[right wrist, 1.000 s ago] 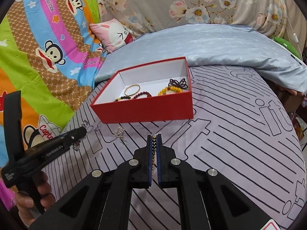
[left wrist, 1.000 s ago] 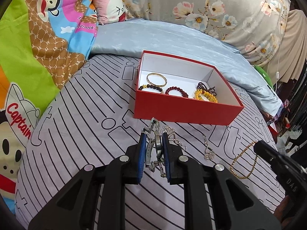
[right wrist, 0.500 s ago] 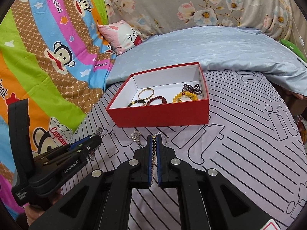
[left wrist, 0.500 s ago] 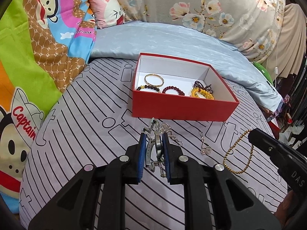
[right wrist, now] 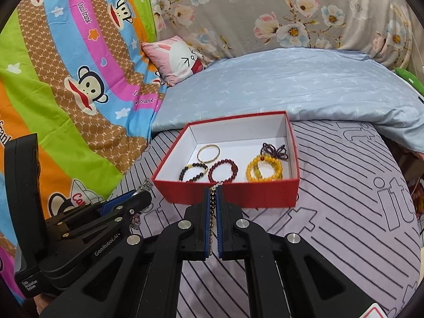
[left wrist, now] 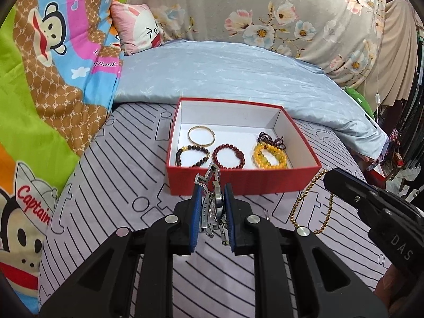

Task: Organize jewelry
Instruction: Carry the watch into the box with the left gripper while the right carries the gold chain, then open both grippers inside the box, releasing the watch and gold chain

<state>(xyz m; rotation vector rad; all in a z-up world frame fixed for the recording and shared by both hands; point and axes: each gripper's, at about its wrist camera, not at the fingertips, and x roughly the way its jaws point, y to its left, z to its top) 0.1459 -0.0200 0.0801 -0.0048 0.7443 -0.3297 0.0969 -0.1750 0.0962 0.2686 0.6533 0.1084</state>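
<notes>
You've got the left tool (left wrist: pixel 211 206) clamped on the floppy metal watch (left wrist: pixel 212 201) and the right tool (right wrist: pixel 212 201) pinching the slinky gold chain (left wrist: pixel 312 204), both hanging just short of the red box (left wrist: pixel 243 182), so grip mid-band.

Bed (left wrist: pixel 111 228), covered in a lilac sheet printed with black stripes and outlined letters; I am working over its near half. Items lying directly on it:

- Red box (left wrist: pixel 246 182), open-topped, white inside, sitting at the middle of the sheet with its long side facing me.
- Pale blue quilt (left wrist: pixel 225 71), bunched along the far edge behind the box and trailing down toward the right.
- Cartoon monkey blanket (left wrist: pixel 45 84), brightly striped, running along the whole left side.
- Pink rabbit pillow (left wrist: pixel 137 26), propped at the far left corner, touching the blanket and the quilt.
</notes>
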